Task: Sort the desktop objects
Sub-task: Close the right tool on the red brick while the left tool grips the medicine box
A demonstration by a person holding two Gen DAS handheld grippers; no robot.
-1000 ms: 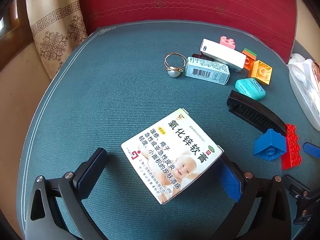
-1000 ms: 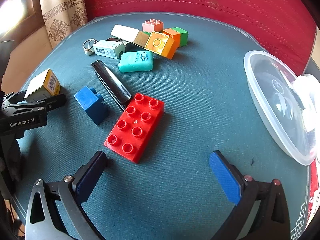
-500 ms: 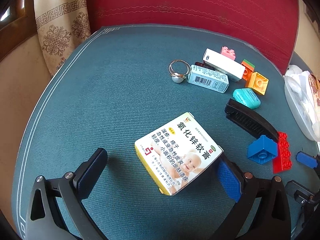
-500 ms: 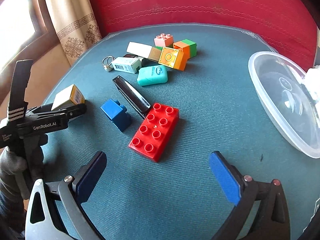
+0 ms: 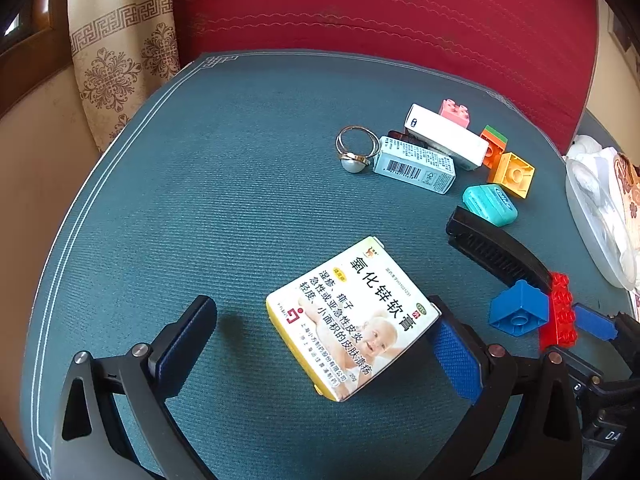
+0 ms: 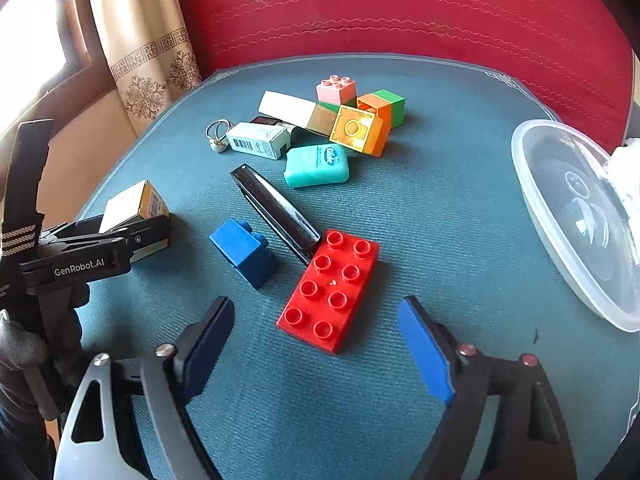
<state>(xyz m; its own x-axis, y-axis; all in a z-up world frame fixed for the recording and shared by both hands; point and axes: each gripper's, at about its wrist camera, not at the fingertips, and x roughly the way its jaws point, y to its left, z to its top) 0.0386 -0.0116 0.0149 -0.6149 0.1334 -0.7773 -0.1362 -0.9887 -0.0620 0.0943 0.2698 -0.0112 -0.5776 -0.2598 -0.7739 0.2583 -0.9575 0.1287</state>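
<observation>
On mat, red brick lies diag.

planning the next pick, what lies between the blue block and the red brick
The black comb runs diagonally between the blue block and the red brick, its near end touching the brick's corner; the right wrist view shows it best.

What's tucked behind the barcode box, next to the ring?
Behind the barcode box a dark object pokes out, wedged against the long white box. Mostly covered; I cannot identify it.
</observation>
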